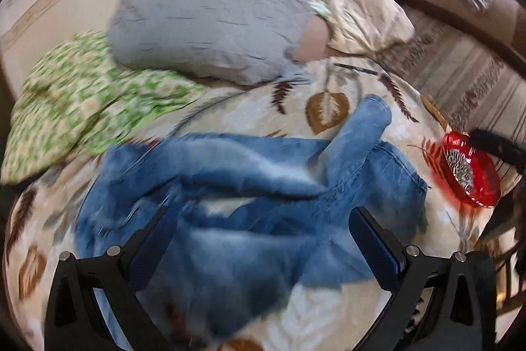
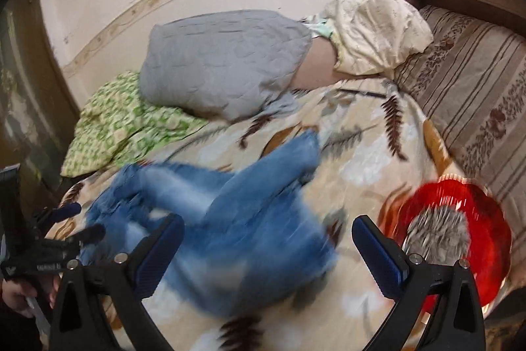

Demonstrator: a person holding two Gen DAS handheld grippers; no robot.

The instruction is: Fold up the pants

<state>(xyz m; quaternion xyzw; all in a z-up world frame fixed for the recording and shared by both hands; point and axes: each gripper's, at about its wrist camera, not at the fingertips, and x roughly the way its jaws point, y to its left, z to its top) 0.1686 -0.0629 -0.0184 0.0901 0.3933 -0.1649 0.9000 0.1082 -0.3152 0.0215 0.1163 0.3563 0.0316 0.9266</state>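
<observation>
Blue denim pants (image 1: 250, 196) lie crumpled on a leaf-patterned bedspread (image 1: 328, 94), one leg (image 1: 365, 127) pointing to the far right. My left gripper (image 1: 263, 219) hovers open just above the heap, nothing between its fingers. In the right wrist view the same pants (image 2: 230, 213) lie bunched and blurred ahead of my right gripper (image 2: 268, 229), which is open and empty. The left gripper (image 2: 75, 222) shows at the left edge there, held by a hand (image 2: 16, 295), its fingers apart near the pants' left end.
A red bowl (image 2: 460, 239) with grey contents sits on the bedspread just right of the right gripper. A grey pillow (image 2: 223, 61), a green patterned cloth (image 2: 125, 124) and a cream cloth (image 2: 378, 28) lie at the back. A striped sofa surface (image 2: 476, 87) runs along the right.
</observation>
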